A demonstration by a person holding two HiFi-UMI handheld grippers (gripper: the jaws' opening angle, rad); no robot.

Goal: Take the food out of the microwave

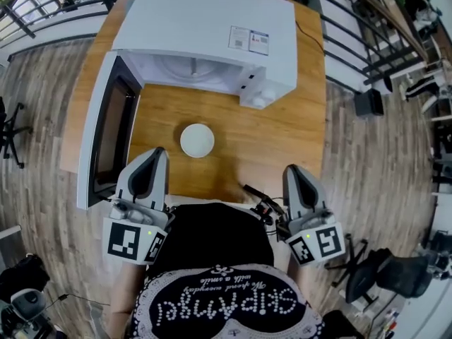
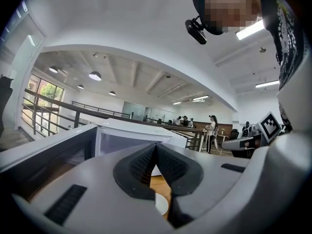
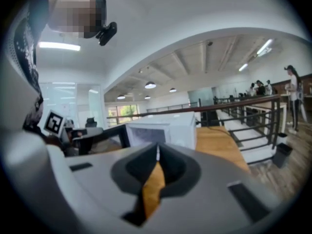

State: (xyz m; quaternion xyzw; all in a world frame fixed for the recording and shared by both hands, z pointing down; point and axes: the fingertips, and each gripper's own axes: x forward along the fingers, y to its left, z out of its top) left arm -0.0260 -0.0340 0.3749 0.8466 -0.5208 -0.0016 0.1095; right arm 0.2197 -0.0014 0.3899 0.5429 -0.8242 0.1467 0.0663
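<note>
The white microwave (image 1: 212, 34) stands at the back of the wooden table (image 1: 282, 140) with its door (image 1: 106, 129) swung wide open to the left; its cavity (image 1: 191, 68) looks empty apart from the turntable. A round white dish (image 1: 197, 140) sits on the table in front of the oven. My left gripper (image 1: 157, 154) is shut with nothing in it, near the table's front edge, left of the dish. My right gripper (image 1: 292, 171) is shut and empty too, at the front right. The left gripper view shows the microwave (image 2: 129, 135) and a sliver of the dish (image 2: 162, 204) past the closed jaws.
A dark railing (image 1: 367, 41) runs behind and to the right of the table. Office chairs (image 1: 381, 270) stand on the wood floor at the lower right, another chair (image 1: 10, 129) at the left. A black box (image 1: 369, 103) sits on the floor right of the table.
</note>
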